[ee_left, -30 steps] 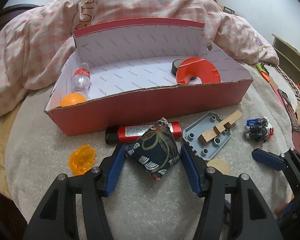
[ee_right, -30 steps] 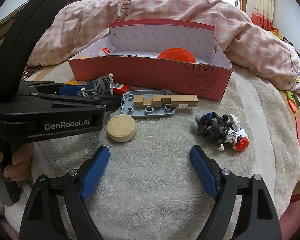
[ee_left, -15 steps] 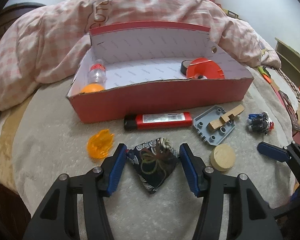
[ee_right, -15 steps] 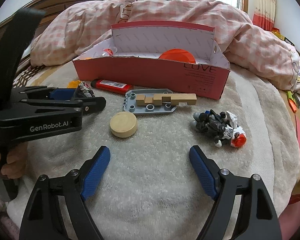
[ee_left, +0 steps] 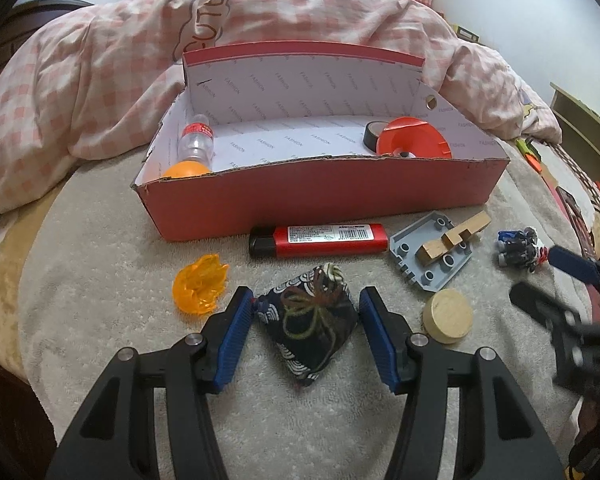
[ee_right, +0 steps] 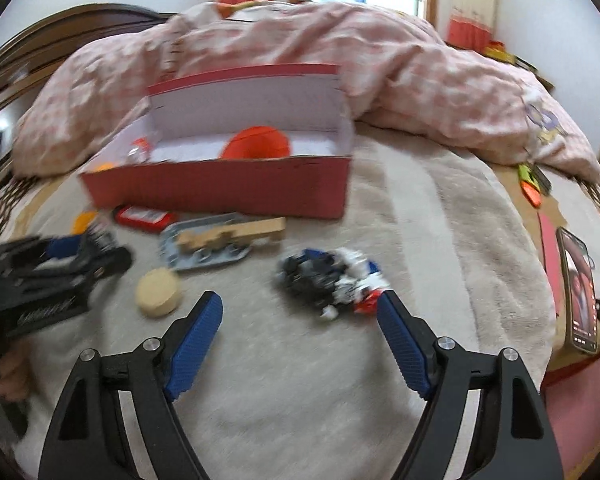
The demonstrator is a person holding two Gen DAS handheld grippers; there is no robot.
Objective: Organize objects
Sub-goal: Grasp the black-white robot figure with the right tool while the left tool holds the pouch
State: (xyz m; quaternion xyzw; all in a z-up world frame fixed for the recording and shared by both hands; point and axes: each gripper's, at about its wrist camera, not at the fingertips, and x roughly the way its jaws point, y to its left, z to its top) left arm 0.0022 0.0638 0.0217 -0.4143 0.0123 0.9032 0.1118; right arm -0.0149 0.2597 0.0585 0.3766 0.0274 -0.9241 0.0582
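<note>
On the beige fleece blanket point(ee_left: 100, 280) of the bed, the left tongs point(ee_left: 306, 316) are clenched on a dark blue patterned fabric pouch point(ee_left: 308, 322), both blue pads touching its sides. Beyond it lie a red lighter point(ee_left: 320, 240) and a long red cardboard box point(ee_left: 320, 204). The right tongs point(ee_right: 300, 320) are spread wide and closing, gripping nothing; a black, white and blue toy robot point(ee_right: 332, 276) lies just ahead of them, near the right pad.

Pink checked quilt point(ee_left: 112, 80) heaped behind; phone point(ee_right: 579, 288) at bed's right edge.
</note>
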